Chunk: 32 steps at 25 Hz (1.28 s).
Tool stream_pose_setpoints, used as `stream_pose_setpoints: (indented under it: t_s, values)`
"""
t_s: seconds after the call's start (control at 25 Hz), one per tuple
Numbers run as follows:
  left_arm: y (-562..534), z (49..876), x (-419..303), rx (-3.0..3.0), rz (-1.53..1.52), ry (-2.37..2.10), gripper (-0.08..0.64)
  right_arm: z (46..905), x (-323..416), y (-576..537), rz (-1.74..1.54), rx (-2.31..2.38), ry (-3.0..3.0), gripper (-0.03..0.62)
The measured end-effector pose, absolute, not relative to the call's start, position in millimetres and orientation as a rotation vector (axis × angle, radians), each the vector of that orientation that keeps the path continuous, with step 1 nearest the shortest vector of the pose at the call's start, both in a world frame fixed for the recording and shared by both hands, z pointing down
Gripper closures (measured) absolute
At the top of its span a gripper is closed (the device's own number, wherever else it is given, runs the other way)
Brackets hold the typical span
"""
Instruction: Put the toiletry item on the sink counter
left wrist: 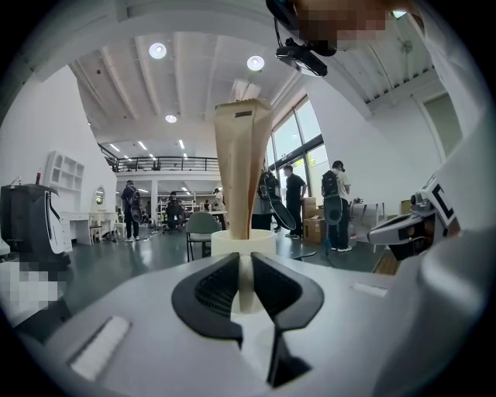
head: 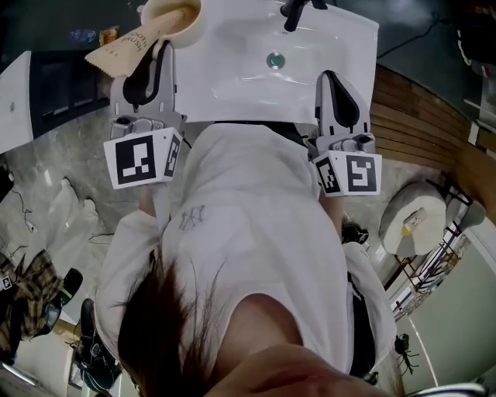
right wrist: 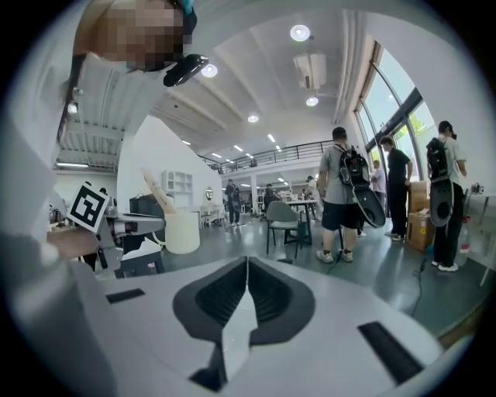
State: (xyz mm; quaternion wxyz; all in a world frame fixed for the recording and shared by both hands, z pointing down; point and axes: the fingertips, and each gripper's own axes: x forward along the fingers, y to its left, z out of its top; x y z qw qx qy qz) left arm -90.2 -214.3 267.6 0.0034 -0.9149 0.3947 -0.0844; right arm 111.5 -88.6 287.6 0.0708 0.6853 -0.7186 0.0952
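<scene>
Fingers (left wrist: 213, 291) of the left gripper (left wrist: 242, 267) clench a thin side part of a cream cup (left wrist: 243, 242), keeping its tube (left wrist: 242, 163) upright by the sink (head: 310, 46) worktop's left rim. The right gripper (right wrist: 246, 283) idles, its fingers clenched on nothing.

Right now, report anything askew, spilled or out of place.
The tan tube juts far out of the cream cup, leaning over its rim, so it looks top-heavy. The left gripper pinches only the cup's wall. Nothing spilled or damaged shows.
</scene>
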Motion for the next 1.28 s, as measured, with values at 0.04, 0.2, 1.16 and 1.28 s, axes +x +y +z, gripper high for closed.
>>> stream_pose_setpoints:
  t_s: [0.04,0.2,1.16,1.28]
  values:
    - [-216.0,268.0,-89.7,-2.874,-0.266,1.228,0.506,287.7,111.3,-88.0,0.289,2.066,-2.150,0.581]
    - [-217.7,267.5,-88.6,-2.886,-0.260,1.206,0.506,286.7,112.5,-86.2,0.294,2.082,-2.123,0.581]
    - [-232.7,268.0,-96.7,-2.795,-0.230,1.325,0.506,289.1,115.2,-99.5,0.301,2.030,-2.176,0.581]
    - [-240.1,270.7,-92.8,-2.787,-0.212,1.348,0.506,290.7,119.9,-99.5,0.311,2.033,-2.168,0.581]
